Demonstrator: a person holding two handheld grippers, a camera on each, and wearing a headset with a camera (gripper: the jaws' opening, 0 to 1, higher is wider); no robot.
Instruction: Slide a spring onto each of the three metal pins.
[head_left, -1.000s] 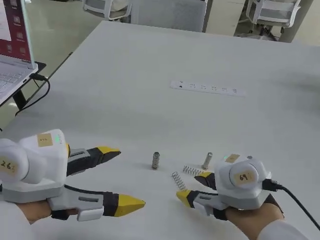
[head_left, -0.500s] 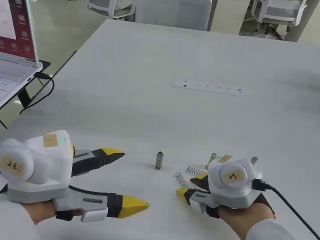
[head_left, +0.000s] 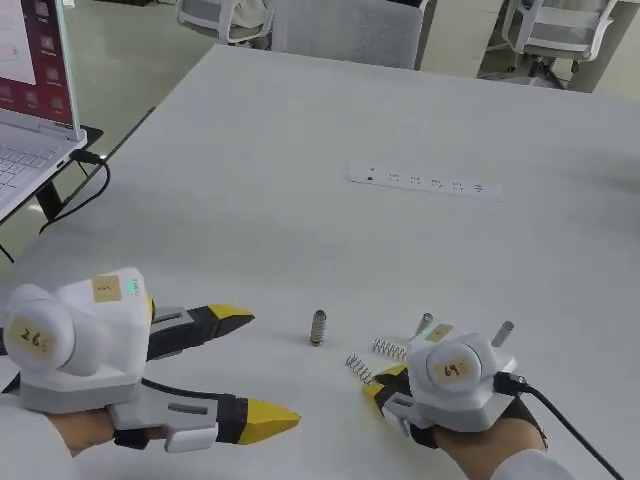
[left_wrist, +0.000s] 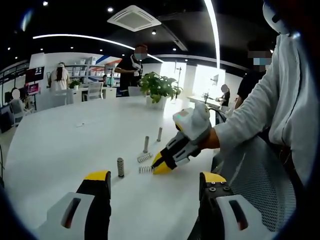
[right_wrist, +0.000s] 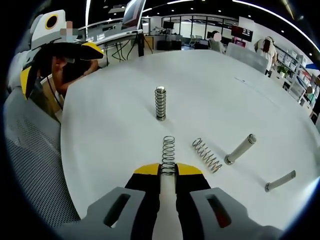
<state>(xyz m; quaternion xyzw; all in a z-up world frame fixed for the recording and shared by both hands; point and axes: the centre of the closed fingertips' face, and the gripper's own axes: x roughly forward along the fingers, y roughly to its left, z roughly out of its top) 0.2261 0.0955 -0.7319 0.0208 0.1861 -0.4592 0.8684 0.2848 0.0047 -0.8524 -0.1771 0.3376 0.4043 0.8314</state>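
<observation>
Now my right gripper (right_wrist: 168, 171) pinches a spring (right_wrist: 168, 149) by its tip, left gripper (left_wrist: 156, 176) wide; I fear it pivots loose.

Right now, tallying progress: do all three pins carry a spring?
No: the upright pin wears a spring, but one flat pin and the other flat pin lie bare.

— What colours are the left tongs (head_left: 262, 368)?
— White housing, black arms, yellow tips, and a tan label. The right tongs (right_wrist: 168, 171) are the same.
— And the spring (right_wrist: 168, 147) at their tips?
— Bare silver, like the pins (right_wrist: 240, 149).
— The table (head_left: 300, 150)?
— Plain off-white, no pattern. The power strip (head_left: 423, 183) is white too. The laptop (head_left: 35, 70) screen shows white and dark red.
</observation>
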